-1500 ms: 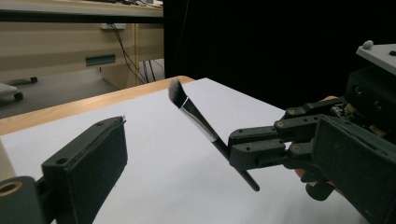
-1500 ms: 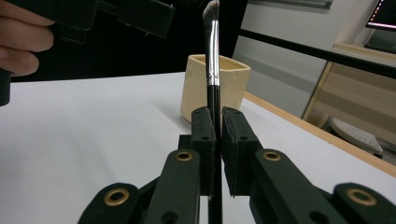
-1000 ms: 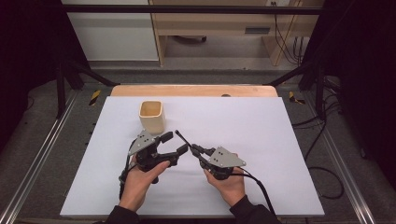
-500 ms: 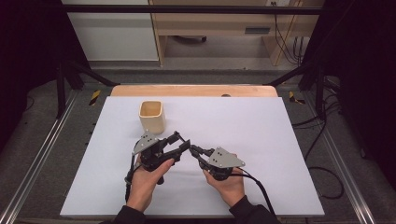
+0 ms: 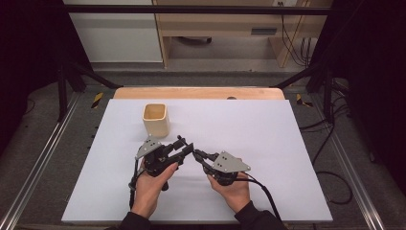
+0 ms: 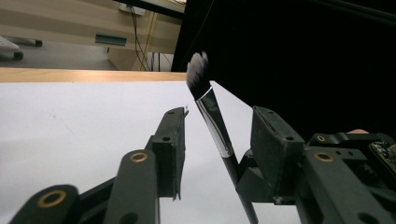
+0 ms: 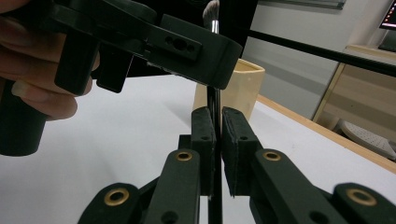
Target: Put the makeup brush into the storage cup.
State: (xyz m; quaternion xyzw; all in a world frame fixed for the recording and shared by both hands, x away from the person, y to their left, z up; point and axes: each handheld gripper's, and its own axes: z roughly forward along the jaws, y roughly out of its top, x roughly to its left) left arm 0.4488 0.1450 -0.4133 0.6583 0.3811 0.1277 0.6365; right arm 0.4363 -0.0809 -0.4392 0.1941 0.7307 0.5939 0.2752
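Currently the makeup brush (image 6: 212,119) stands upright between the two claws, bristles up, black handle down. Right claw (image 7: 218,133) is clamped on the handle, pads pressed flat on either side of it. In the left gripper view the brush rises between that claw's own jaws, nearer the far jaw than the near one; the silver collar sits level with the pads and the bristle tuft clears them above.

Left claw (image 6: 219,140): jaws apart, and they have just been closing in around the brush. Gaps show on both sides of the handle, so no grip from this side yet.

In the high view the left claw (image 5: 184,146) and right claw (image 5: 197,154) meet tip to tip above the white sheet (image 5: 268,139), a hand behind each. Brush too thin to make out there.

Beyond the left claw, near it but apart, stands a beige cup (image 5: 156,119), open top, seemingly empty. In the right gripper view the cup (image 7: 243,86) is directly behind the held handle.

Progress, as judged: brush is already off the table and steadied; a handover from right to left looks about half made. Left to do: left claw closes fully on the handle, right claw lets go, then probably the brush goes into the cup.
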